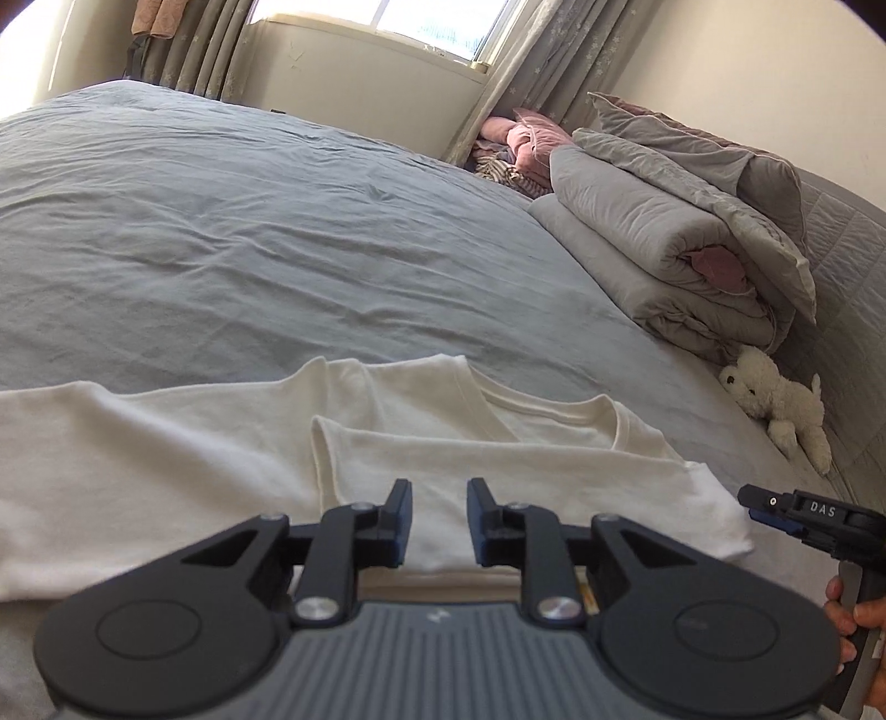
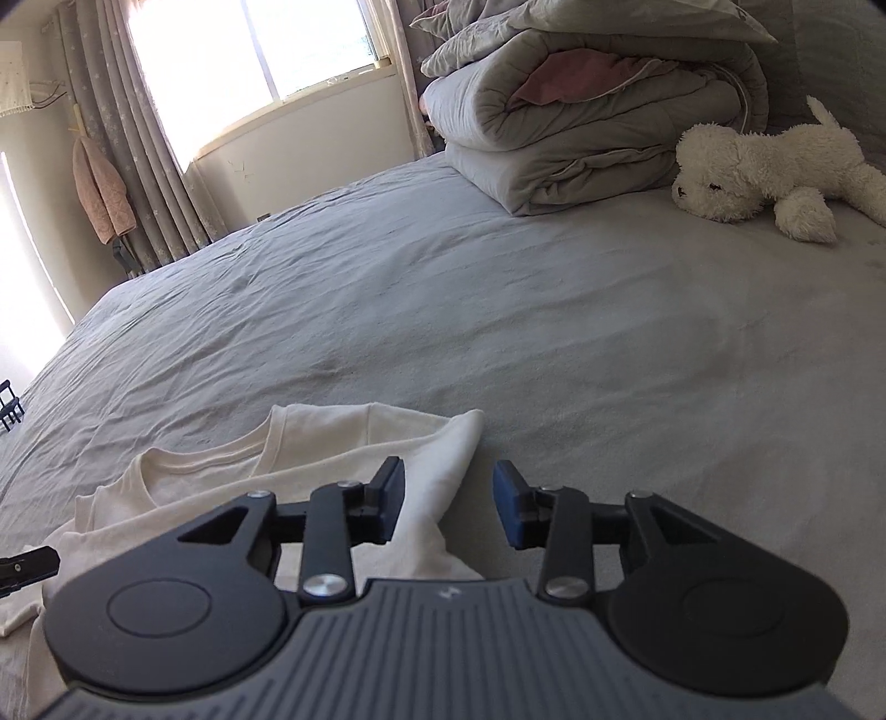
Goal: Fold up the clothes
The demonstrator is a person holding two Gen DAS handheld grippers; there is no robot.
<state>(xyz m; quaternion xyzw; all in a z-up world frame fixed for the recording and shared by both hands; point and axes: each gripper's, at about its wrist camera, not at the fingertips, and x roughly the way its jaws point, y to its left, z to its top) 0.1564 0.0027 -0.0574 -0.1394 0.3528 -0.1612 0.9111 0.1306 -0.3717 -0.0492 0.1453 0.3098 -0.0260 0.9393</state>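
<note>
**White T-shirt down on the bed, both grippers empty above it**

Here's the white T-shirt, spread on the grey bed sheet at the near edge, one side folded over the body, neckline facing the far side. The left gripper hangs over the folded part with its jaws a narrow gap apart, nothing between them, pads clear of the cloth. Over on the right, the right gripper sits above the shirt's outer edge, jaws parted wider, again gripping nothing; its left finger is over the fabric, the right one over bare sheet. From the left camera you catch that right gripper just off the shirt's corner, with a hand wrapped round its handle. At the head of the bed: a folded grey duvet and, just beside it, a white plush dog lying on its side. Curtains frame the bright window.
</note>
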